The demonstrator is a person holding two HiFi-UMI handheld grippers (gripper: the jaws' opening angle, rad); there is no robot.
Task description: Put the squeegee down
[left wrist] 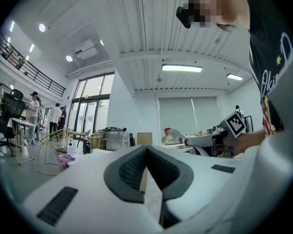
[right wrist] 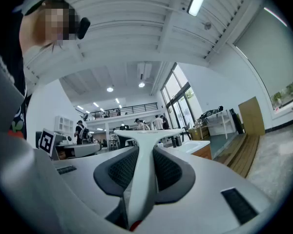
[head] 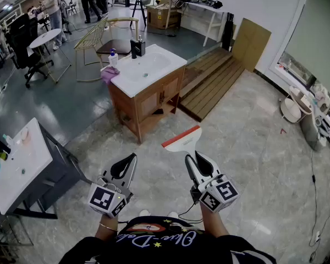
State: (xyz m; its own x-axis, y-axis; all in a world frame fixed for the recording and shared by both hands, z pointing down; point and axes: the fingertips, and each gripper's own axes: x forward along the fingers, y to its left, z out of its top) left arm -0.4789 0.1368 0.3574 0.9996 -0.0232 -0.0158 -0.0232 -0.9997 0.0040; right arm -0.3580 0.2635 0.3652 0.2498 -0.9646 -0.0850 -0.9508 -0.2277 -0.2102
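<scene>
Jaws of the right gripper (right wrist: 145, 152) press on either side of the white handle of the squeegee (right wrist: 144, 136), pads tight against it. The blade, red along its edge, stands crosswise just ahead of the gripper. From the head view the right gripper (head: 196, 159) points level, and the squeegee (head: 182, 138) is carried in the air above the pale tiled floor (head: 258, 147) — not resting on anything. The left gripper (head: 131, 159) is level beside it, a little apart; in its own view the left gripper (left wrist: 146, 150) is closed, pad tips meeting, with nothing between them. Farther ahead stands a wooden cabinet (head: 148, 106) with a white basin surface (head: 170, 60), carrying a soap bottle (head: 113, 58) and a purple cloth (head: 109, 73). A wooden platform (head: 212, 84) lies to its right.
</scene>
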